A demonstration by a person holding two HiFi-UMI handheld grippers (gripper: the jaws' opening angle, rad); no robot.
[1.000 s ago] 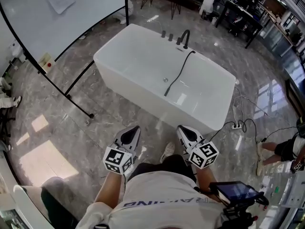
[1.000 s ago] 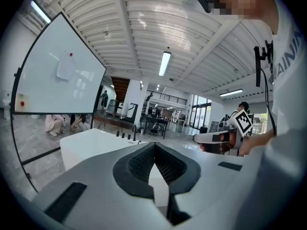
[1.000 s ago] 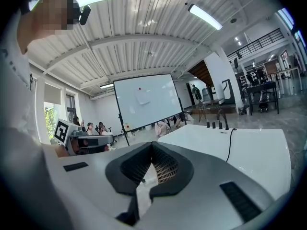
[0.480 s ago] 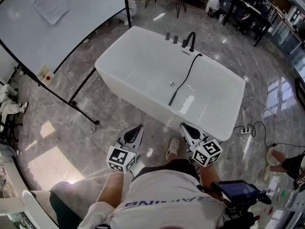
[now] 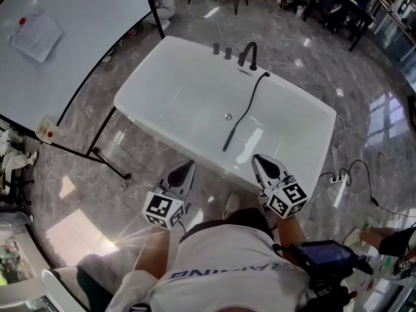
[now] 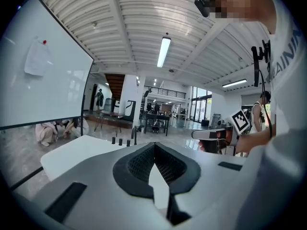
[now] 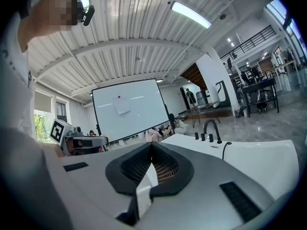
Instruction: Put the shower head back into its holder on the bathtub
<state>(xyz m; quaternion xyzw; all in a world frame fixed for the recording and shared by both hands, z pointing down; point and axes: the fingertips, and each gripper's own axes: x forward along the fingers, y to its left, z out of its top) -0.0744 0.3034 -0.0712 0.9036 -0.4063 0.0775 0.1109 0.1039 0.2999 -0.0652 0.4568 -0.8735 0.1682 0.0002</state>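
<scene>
Before the tub: approach step, nothing grasped yet.
Left fingers and right fingers are pressed together, empty; the shower head lies inside the tub, well beyond them. Next: spread one pair and reach in.

So the left gripper and right gripper are both held out in front of the body, side by side but apart, tips pointing to the far side. Jaws on both are pressed together with nothing between them
</scene>
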